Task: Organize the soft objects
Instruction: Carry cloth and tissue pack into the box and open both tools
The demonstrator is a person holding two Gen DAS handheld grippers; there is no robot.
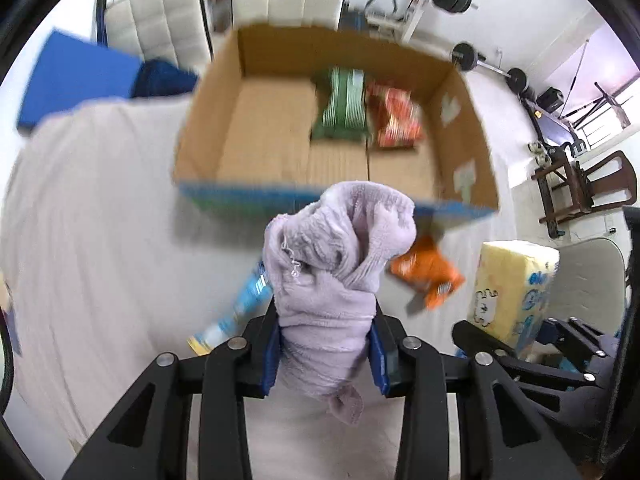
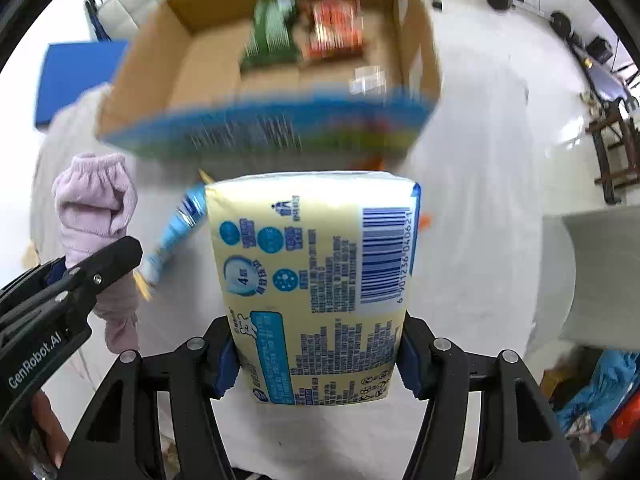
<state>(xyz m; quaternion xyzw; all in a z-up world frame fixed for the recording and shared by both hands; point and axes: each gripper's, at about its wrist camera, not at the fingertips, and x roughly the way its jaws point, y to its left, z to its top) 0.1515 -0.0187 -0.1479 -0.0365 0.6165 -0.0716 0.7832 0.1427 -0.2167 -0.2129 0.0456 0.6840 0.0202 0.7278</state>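
Left hand-held gripper (image 1: 326,354): blue pads closed onto a rolled lilac fleece cloth (image 1: 340,256), gripped around its lower half, top of the bundle sticking up and forward, a small tail hanging below the pads. Same cloth shows at 9 o'clock in the right wrist view (image 2: 96,216), with the left tool's black finger across it.

Right hand-held gripper (image 2: 316,354): pads closed on both sides of a pale yellow plastic-wrapped tissue pack with blue print and barcode (image 2: 316,276), held by its near end, pack standing upright out of the fingers. In the left wrist view the pack sits at 4 o'clock (image 1: 514,292).

Open brown cardboard box with blue printed front edge (image 1: 460,128) lies ahead of both grippers at 12 o'clock, on a white cloth-covered bench (image 1: 100,240). Inside the box, toward its far wall: a green-and-white striped snack bag (image 1: 342,104) and just beside it on the right a red-orange snack bag (image 1: 396,116); whether they touch is blurred.

On the bench in front of the box: an orange crinkled snack packet (image 1: 428,276) at 3 o'clock of the cloth, and a light blue and white long packet (image 1: 240,308) at 8 o'clock of it, partly hidden behind the cloth.

Blue flat foam pad (image 1: 76,80) at 10 o'clock, beyond the bench. Both views motion-blurred.
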